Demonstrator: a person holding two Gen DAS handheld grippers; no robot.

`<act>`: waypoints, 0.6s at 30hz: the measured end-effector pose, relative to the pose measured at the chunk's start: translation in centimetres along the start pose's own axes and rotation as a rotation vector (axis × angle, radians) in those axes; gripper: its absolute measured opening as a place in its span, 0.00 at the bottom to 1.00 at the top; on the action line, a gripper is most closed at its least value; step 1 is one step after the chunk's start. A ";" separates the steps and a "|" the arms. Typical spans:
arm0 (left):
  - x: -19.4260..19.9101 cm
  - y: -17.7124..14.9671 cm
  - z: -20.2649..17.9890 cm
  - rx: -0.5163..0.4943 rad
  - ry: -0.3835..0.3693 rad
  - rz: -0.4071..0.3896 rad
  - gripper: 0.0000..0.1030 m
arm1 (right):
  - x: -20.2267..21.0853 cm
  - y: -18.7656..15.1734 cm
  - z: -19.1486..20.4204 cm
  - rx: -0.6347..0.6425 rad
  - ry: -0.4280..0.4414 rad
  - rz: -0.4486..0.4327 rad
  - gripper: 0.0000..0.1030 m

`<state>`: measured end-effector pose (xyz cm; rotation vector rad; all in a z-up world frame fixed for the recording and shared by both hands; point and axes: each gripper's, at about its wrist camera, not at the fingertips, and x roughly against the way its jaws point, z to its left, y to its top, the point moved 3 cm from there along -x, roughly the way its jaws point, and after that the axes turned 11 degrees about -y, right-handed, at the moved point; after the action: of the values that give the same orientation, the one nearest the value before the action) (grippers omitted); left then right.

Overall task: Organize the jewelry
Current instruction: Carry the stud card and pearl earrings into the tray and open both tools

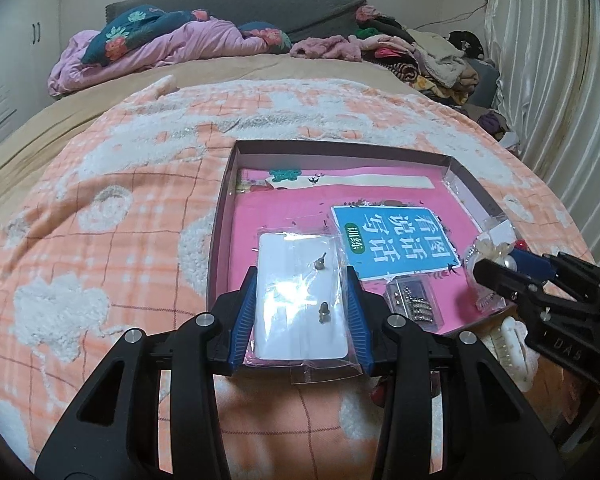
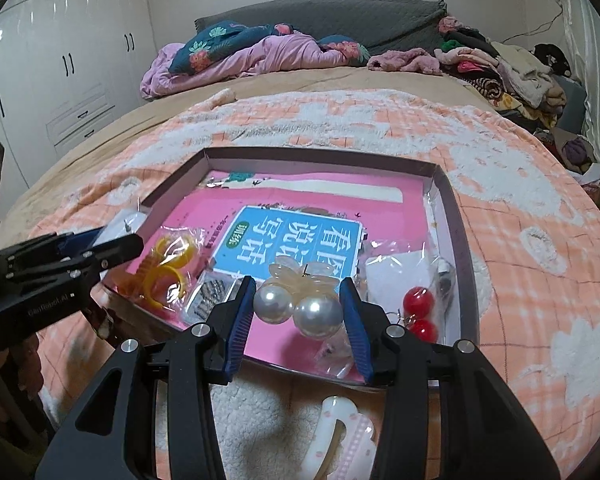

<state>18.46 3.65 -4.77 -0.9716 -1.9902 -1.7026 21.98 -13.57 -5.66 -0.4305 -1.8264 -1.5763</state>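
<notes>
My left gripper (image 1: 301, 277) is shut on a clear packet (image 1: 300, 300) holding a white card with two small stud earrings, over the near edge of a shallow dark-rimmed box (image 1: 220, 216). My right gripper (image 2: 297, 286) is shut on a bagged pair of big pearl earrings (image 2: 296, 312) with a pale translucent flower, above the box's near side (image 2: 456, 216). A pink book with a blue label (image 2: 288, 240) lines the box. The left gripper (image 2: 120, 245) enters the right wrist view from the left, and the right gripper (image 1: 496, 276) enters the left wrist view from the right.
In the box lie a bagged yellow hair claw (image 2: 168, 276), a rhinestone clip packet (image 1: 414, 300), red bead earrings (image 2: 420, 308) and a white packet (image 2: 400, 276). A white hair clip (image 2: 340, 436) lies on the peach checked blanket (image 1: 100, 240). Bedding and clothes are piled at the far end.
</notes>
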 end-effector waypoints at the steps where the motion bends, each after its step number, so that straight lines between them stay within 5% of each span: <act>1: -0.1 0.0 0.0 0.001 -0.001 0.001 0.32 | -0.1 -0.1 0.1 0.001 0.001 0.001 0.41; 18: -2.5 1.1 -1.9 -0.038 -0.053 0.028 0.32 | -2.0 1.0 0.2 0.011 0.017 0.027 0.41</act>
<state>20.65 1.20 -5.14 -1.0626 -1.9742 -1.7220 23.99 -12.81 -6.29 -0.4338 -1.8075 -1.5466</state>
